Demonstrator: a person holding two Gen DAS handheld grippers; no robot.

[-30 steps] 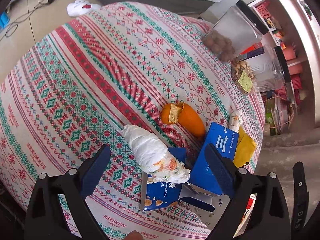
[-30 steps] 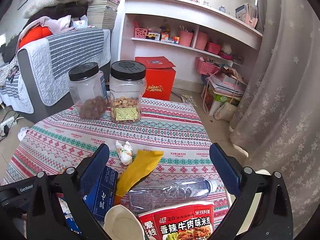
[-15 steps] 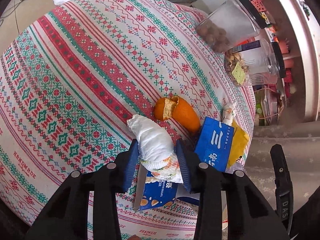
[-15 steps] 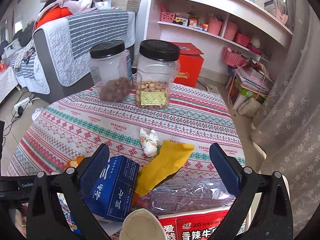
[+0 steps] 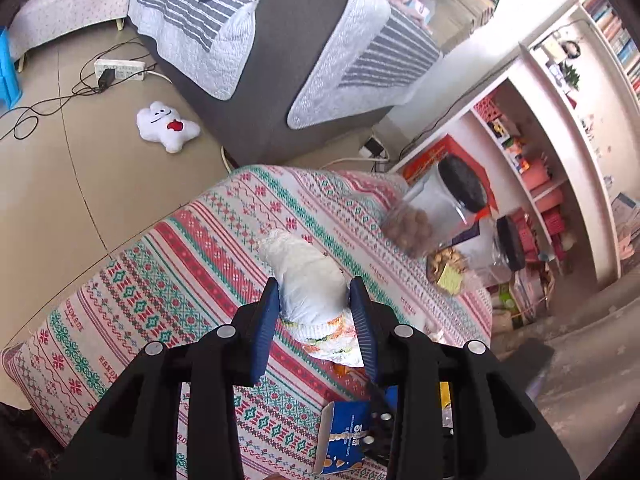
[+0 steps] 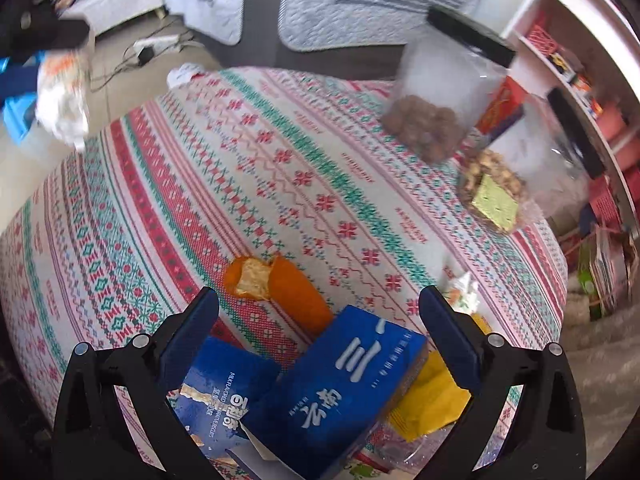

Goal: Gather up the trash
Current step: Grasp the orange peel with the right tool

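My left gripper [image 5: 314, 284] is shut on a crumpled white wrapper [image 5: 296, 256] and holds it in the air above the patterned tablecloth [image 5: 168, 280]. In the right wrist view this wrapper [image 6: 60, 96] shows blurred at the upper left, off the table. My right gripper [image 6: 319, 296] is open and points down over the trash pile. Between its fingers lie a blue carton [image 6: 340, 384], an orange peel [image 6: 280, 284] and a torn blue biscuit packet [image 6: 224, 384]. A yellow wrapper [image 6: 428, 400] and a small crumpled wad [image 6: 462, 298] lie by its right finger.
Two black-lidded clear jars [image 6: 440, 92] [image 6: 520, 168] stand at the table's far right. Beyond the table are a grey sofa [image 5: 304, 64], a white plush toy [image 5: 166, 126] and a power strip [image 5: 120, 69] on the floor. Pink shelves [image 5: 560, 160] line the right.
My left gripper shut on the white wrapper and lifted it off the blue packet. My right gripper rolled and tipped down from the jars toward the blue carton.
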